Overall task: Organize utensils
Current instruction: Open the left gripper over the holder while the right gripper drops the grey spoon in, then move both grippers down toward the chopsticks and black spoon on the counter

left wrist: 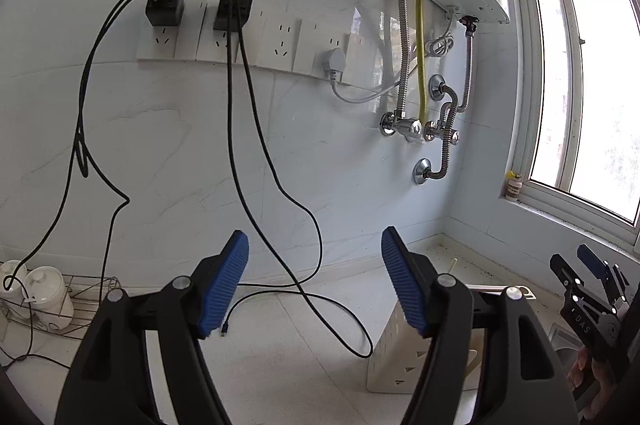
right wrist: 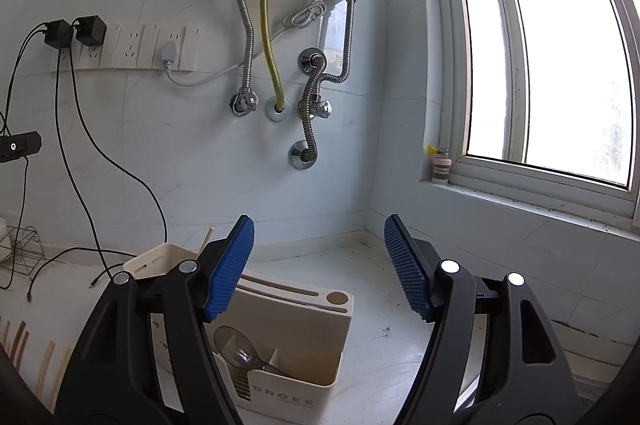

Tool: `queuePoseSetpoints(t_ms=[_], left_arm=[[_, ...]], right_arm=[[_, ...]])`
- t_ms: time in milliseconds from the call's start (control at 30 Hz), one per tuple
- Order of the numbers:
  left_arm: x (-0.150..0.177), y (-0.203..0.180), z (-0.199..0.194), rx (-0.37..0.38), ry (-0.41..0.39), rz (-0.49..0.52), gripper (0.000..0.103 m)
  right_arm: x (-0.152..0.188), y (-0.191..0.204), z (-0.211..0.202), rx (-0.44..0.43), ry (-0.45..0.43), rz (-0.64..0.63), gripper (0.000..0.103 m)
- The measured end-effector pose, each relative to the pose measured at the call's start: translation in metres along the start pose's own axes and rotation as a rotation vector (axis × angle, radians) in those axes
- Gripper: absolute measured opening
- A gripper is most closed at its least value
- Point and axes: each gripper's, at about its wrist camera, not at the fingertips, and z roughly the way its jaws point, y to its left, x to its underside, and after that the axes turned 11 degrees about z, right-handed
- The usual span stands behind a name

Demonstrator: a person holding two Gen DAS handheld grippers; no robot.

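White speckled counter (right wrist: 360, 289) bears a cream utensil holder (right wrist: 288, 381), wire rack (left wrist: 80, 305) and black cables (left wrist: 344, 329).

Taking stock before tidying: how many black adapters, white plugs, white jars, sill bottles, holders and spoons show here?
Black adapters: 2
White plug: 1
White jars: 2
Sill bottle: 1
Holder: 1
Spoon: 1
Total: 8

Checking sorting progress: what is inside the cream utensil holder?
A metal spoon lies in the front compartment of the utensil holder. One chopstick sticks up behind. The right gripper's finger covers the rest of the interior.
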Motion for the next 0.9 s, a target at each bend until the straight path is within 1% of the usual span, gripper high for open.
queuePoseSetpoints(t_ms=[67, 100, 133, 167, 200, 233, 300, 467, 500, 633, 700, 900], left_arm=[[0.003, 0.011, -0.01, -0.025, 0.02, 0.005, 0.068], [0.004, 0.017, -0.014, -0.039, 0.035, 0.007, 0.071], [0.006, 0.024, -0.018, -0.062, 0.056, 0.01, 0.074], [0.008, 0.031, -0.022, -0.092, 0.082, 0.011, 0.074], [0.01, 0.039, -0.027, -0.108, 0.106, 0.003, 0.075], [0.013, 0.047, -0.031, -0.117, 0.13, -0.009, 0.079], [0.018, 0.063, -0.04, -0.147, 0.178, -0.032, 0.084], [0.035, 0.092, -0.065, -0.208, 0.262, -0.053, 0.091], [0.039, 0.098, -0.07, -0.215, 0.279, -0.065, 0.091], [0.053, 0.119, -0.085, -0.238, 0.357, -0.144, 0.094], [0.062, 0.128, -0.091, -0.248, 0.402, -0.185, 0.094], [0.096, 0.15, -0.097, -0.269, 0.566, -0.292, 0.094]], right_arm=[[-0.002, 0.007, -0.001, -0.016, 0.002, -0.002, 0.066], [-0.003, 0.01, -0.002, -0.026, 0.005, -0.002, 0.069], [-0.004, 0.013, -0.004, -0.039, 0.006, 0.0, 0.07], [-0.005, 0.017, -0.005, -0.051, 0.008, 0.0, 0.071], [-0.006, 0.022, -0.006, -0.064, 0.014, -0.003, 0.071], [-0.006, 0.026, -0.007, -0.078, 0.023, -0.005, 0.071], [-0.005, 0.034, -0.008, -0.104, 0.041, -0.001, 0.075], [-0.002, 0.054, -0.014, -0.16, 0.086, 0.002, 0.079], [-0.001, 0.057, -0.015, -0.172, 0.098, 0.005, 0.081], [0.003, 0.071, -0.021, -0.214, 0.141, 0.008, 0.084], [0.005, 0.077, -0.025, -0.237, 0.168, 0.01, 0.088], [0.018, 0.099, -0.036, -0.31, 0.289, 0.013, 0.089]])
